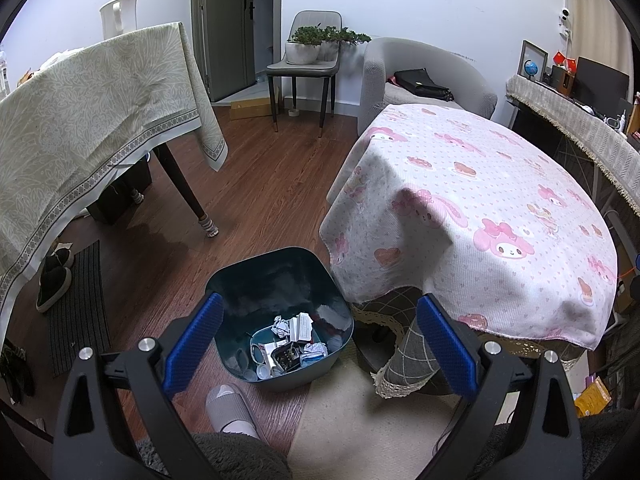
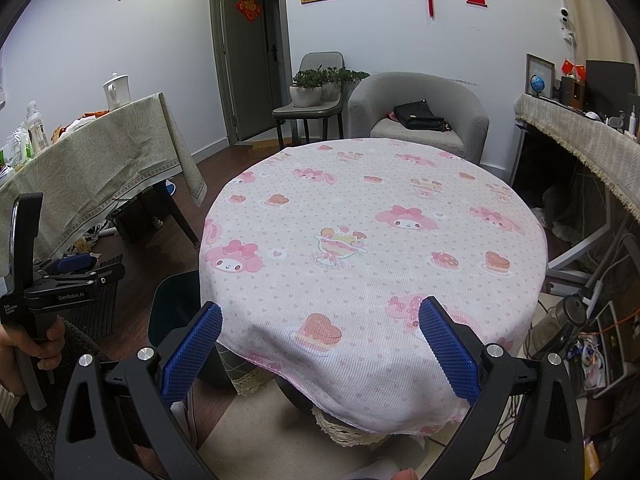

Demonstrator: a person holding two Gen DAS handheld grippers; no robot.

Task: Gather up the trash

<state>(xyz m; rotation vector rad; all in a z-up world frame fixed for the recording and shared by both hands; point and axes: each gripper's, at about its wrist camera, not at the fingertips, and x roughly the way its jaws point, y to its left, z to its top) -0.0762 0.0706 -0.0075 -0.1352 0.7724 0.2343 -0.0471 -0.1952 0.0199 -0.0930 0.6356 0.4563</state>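
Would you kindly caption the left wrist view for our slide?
Open left tongs hover above the dark bin of paper trash beside the pink-clothed table.

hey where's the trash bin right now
In the left wrist view the dark teal trash bin sits on the wooden floor just left of the round table with the pink cartoon tablecloth, directly ahead of the open left gripper.

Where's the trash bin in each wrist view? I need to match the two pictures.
Left wrist: trash bin, lower centre, on the floor between the open blue fingers, trash inside.
Right wrist: only its dark rim shows, lower left, beside the table edge.
Shared landmark: the pink cartoon tablecloth.
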